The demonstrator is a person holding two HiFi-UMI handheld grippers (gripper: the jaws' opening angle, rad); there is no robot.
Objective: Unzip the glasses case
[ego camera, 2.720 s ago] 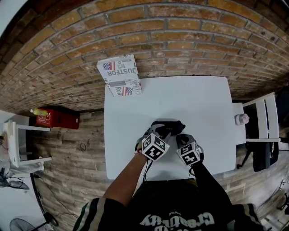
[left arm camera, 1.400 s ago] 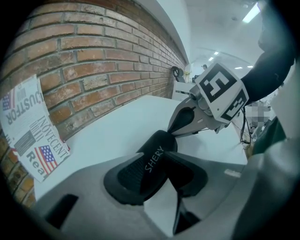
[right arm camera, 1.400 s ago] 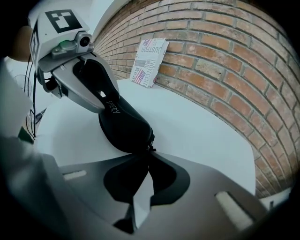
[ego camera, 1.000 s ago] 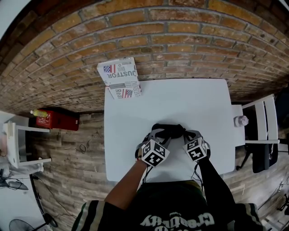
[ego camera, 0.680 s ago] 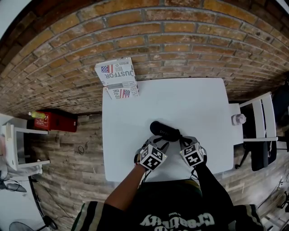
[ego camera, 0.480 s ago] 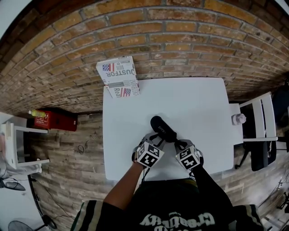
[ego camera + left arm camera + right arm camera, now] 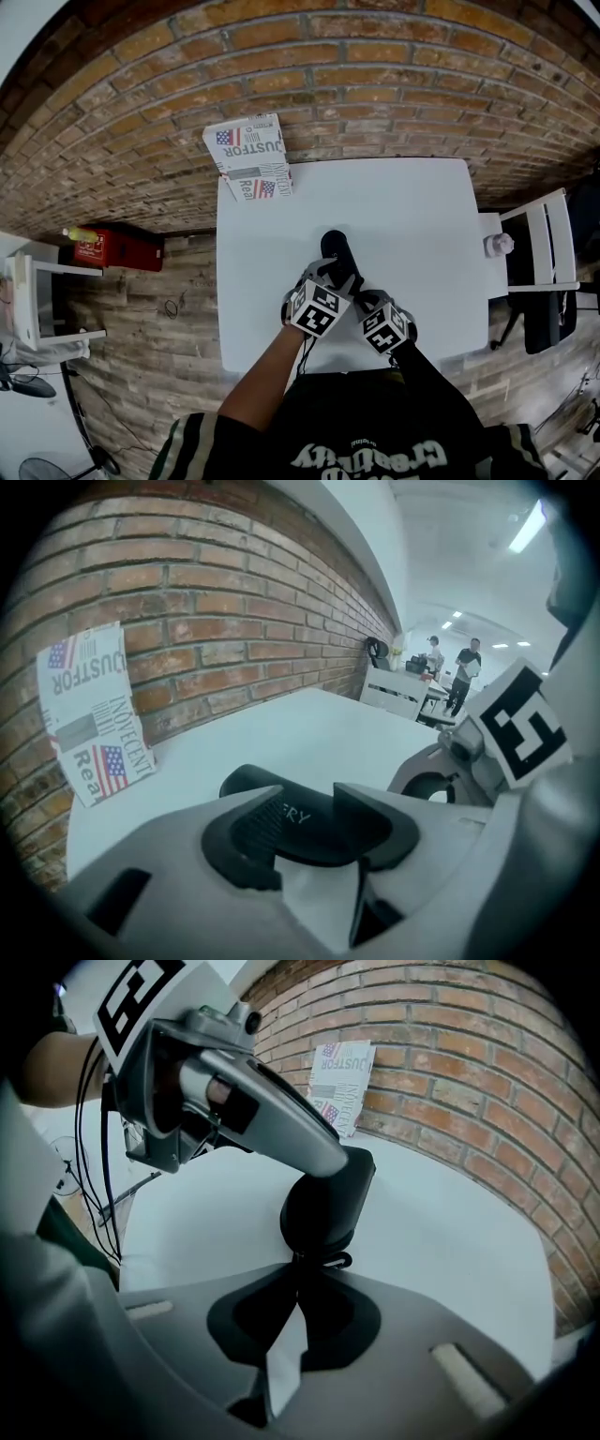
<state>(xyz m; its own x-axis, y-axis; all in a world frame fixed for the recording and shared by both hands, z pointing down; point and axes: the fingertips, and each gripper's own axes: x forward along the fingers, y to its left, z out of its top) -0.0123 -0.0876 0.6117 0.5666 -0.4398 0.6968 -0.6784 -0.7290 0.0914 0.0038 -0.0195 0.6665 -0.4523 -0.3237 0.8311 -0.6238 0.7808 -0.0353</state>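
Where it rests, the glasses case (image 7: pixel 335 249) looks black.

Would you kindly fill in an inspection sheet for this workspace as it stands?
Surface: white table, plain top.
Job's things: black glasses case lying mid-table; zip state unclear.
Clutter: printed box standing at the far left corner by the brick wall.
Grippers: left gripper jaws, just opened wider, clasp the case; right gripper jaws shut on the zipper pull.
Cables: black cables hanging from the left gripper.
Surroundings: wooden floor, red box, white chair.
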